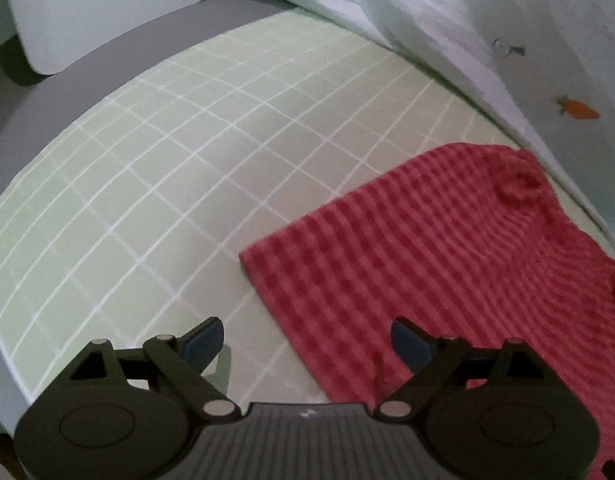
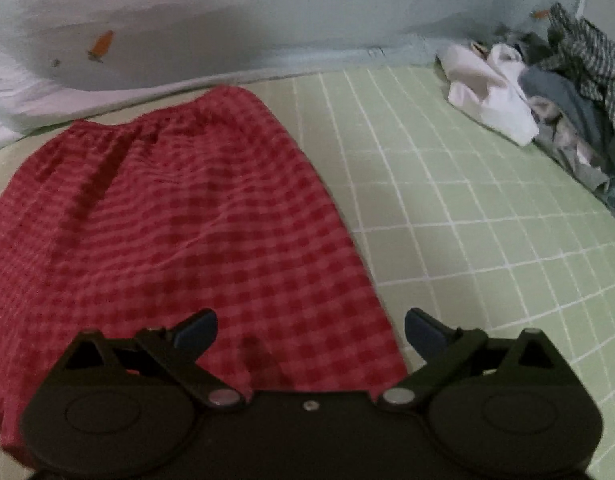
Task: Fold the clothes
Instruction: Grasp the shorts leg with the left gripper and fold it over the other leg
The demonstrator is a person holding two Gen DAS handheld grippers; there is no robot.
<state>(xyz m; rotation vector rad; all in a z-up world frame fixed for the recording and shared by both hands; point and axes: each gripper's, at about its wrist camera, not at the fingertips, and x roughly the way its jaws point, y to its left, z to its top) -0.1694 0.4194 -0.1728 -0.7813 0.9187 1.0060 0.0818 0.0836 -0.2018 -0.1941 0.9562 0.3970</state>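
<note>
Red gingham shorts (image 2: pixel 179 216) lie flat on a pale green grid sheet (image 2: pixel 447 216), waistband at the far side. In the left wrist view the shorts (image 1: pixel 447 264) fill the lower right. My left gripper (image 1: pixel 307 340) is open and empty, above the near left edge of the shorts. My right gripper (image 2: pixel 311 332) is open and empty, above the near right hem of the shorts.
A pile of unfolded clothes (image 2: pixel 547 92), white, blue and checked, lies at the far right of the bed. A pale duvet (image 2: pixel 187 20) with an orange carrot print runs along the far side. A white pillow (image 1: pixel 103 4) sits at the far left.
</note>
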